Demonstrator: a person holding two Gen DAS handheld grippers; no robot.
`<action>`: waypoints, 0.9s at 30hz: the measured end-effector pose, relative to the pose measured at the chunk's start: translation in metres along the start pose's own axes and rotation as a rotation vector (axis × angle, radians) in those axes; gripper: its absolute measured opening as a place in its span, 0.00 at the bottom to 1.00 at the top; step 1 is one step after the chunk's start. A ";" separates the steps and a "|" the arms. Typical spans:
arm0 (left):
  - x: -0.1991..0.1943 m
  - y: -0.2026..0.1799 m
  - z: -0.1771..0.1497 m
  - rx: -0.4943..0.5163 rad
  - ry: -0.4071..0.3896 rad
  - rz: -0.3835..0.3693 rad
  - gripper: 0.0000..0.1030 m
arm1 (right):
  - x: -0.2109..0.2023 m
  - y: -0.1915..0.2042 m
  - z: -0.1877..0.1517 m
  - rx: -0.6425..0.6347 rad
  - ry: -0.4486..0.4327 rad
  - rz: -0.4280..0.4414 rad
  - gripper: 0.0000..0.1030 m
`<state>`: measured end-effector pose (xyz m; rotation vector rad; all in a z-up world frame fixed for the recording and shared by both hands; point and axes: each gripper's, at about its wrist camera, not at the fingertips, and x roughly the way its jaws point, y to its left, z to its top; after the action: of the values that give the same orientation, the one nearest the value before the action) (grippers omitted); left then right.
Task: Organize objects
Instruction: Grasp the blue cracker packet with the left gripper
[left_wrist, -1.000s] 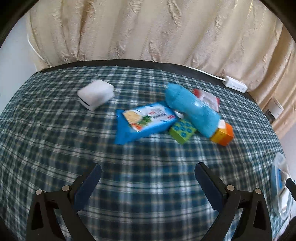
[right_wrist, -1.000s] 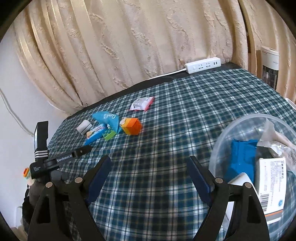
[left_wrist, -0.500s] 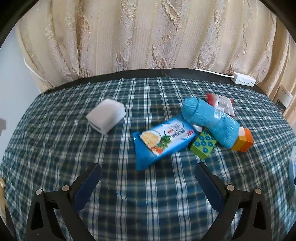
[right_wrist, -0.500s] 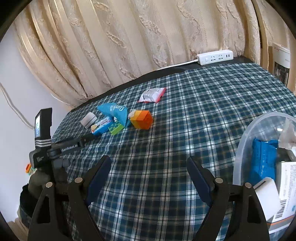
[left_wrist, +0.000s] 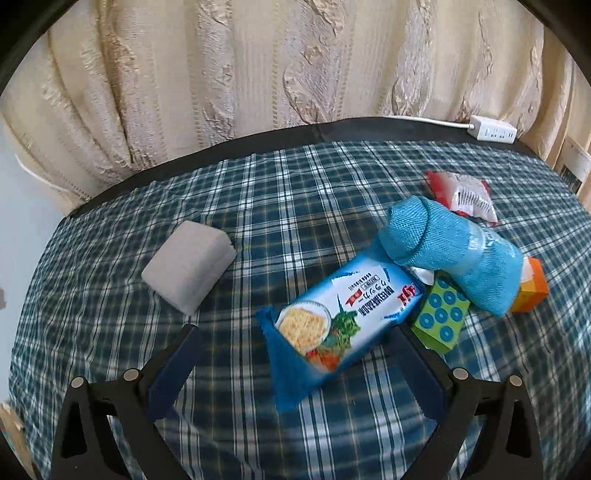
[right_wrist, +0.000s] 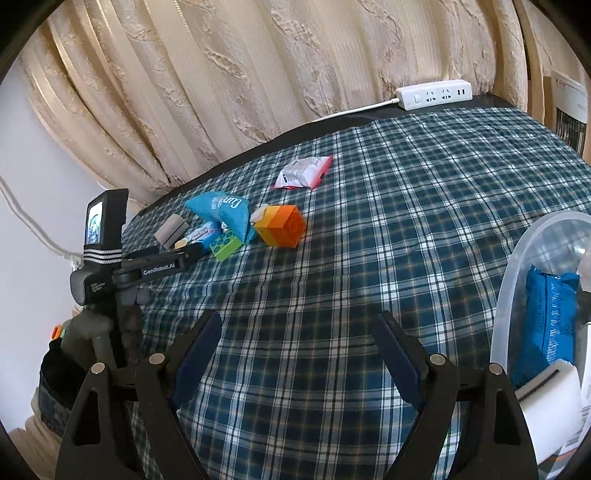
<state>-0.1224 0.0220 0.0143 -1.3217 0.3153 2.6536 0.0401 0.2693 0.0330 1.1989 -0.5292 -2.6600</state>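
Note:
My left gripper (left_wrist: 295, 363) is open, and the near end of a blue cracker packet (left_wrist: 341, 319) lies between its fingertips on the plaid cloth. Beside the packet are a green block (left_wrist: 441, 319), a rolled blue towel (left_wrist: 456, 254), an orange block (left_wrist: 532, 290), a red-white sachet (left_wrist: 463, 195) and a grey-white box (left_wrist: 188, 266). My right gripper (right_wrist: 295, 354) is open and empty above bare cloth. The same pile shows far left in the right wrist view, around the orange block (right_wrist: 282, 230). The left gripper's body (right_wrist: 140, 271) is there too.
A clear plastic tub (right_wrist: 517, 295) at the right edge holds a blue packet (right_wrist: 546, 325) and white boxes. A white power strip (right_wrist: 434, 94) lies at the table's far edge by the curtain. The table edge drops off at left.
My left gripper has moved forward and down to the pile, so the cracker packet now reaches between its fingers. My right gripper has drifted slightly left, away from the tub.

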 end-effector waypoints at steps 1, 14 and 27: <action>0.002 -0.001 0.001 0.003 0.003 -0.001 1.00 | 0.001 0.000 0.001 0.001 0.003 0.000 0.82; 0.019 -0.006 0.013 0.004 0.036 -0.028 0.93 | 0.015 0.002 0.001 -0.006 0.035 -0.012 0.82; 0.010 -0.018 0.009 0.050 -0.008 -0.077 0.57 | 0.021 0.003 0.000 0.001 0.048 -0.016 0.82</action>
<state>-0.1310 0.0416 0.0091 -1.2820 0.3201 2.5698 0.0259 0.2598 0.0198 1.2688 -0.5150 -2.6375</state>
